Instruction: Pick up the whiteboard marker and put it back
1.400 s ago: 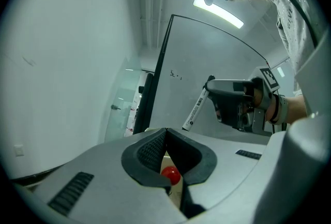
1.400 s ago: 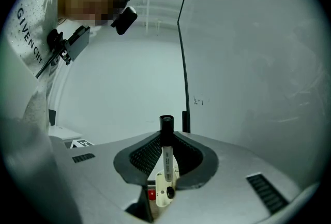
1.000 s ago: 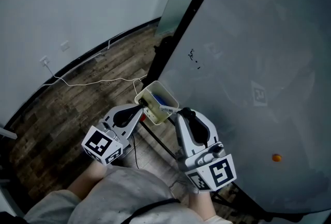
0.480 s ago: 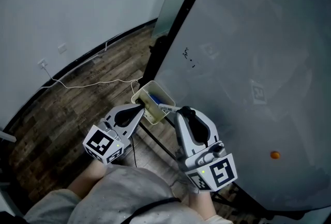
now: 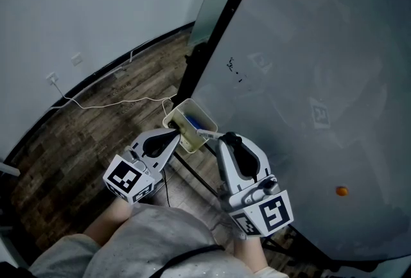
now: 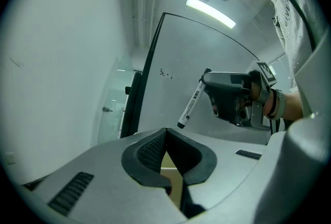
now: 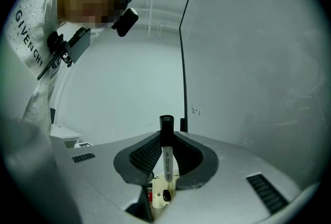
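Note:
The whiteboard marker, white with a black cap, stands between the jaws of my right gripper, which is shut on it. In the head view the marker pokes left from the right gripper over a beige container hung at the whiteboard's lower edge. My left gripper is shut on the container's near rim, and beige shows between its jaws. The left gripper view shows the marker slanting down from the right gripper.
The container holds a blue item and some small pieces. The whiteboard carries small black marks and an orange magnet. Its black frame runs down to a wooden floor with a white cable.
The head view shifted slightly a second ago. Both grippers, the marker and the container keep the same places relative to each other.

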The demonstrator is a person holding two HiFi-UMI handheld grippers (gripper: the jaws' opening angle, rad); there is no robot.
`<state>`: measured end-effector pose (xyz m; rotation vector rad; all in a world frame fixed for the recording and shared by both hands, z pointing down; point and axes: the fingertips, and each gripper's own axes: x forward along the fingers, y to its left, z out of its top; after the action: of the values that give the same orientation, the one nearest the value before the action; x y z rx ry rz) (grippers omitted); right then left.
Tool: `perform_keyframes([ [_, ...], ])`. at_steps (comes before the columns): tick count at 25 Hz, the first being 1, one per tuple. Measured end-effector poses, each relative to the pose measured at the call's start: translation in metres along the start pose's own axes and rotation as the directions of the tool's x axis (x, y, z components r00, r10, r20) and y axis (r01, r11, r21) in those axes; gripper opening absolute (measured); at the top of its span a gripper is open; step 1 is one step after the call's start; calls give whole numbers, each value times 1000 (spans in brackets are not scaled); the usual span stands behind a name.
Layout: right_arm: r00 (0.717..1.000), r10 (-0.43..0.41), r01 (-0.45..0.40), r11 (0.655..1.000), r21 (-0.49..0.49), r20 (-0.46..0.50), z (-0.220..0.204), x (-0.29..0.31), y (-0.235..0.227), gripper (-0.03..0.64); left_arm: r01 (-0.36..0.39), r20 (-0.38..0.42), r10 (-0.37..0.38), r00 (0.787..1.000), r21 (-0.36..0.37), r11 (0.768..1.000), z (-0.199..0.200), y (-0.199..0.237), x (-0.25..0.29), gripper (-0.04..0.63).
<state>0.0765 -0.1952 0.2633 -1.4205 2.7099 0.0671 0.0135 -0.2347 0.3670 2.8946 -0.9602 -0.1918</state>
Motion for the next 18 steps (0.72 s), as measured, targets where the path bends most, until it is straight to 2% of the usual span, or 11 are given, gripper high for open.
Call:
perform_keyframes([
  [18, 999, -19, 22, 998, 63, -51, -45, 6, -3, 75, -48, -12, 48, 999, -32, 998, -5, 18, -12, 15],
])
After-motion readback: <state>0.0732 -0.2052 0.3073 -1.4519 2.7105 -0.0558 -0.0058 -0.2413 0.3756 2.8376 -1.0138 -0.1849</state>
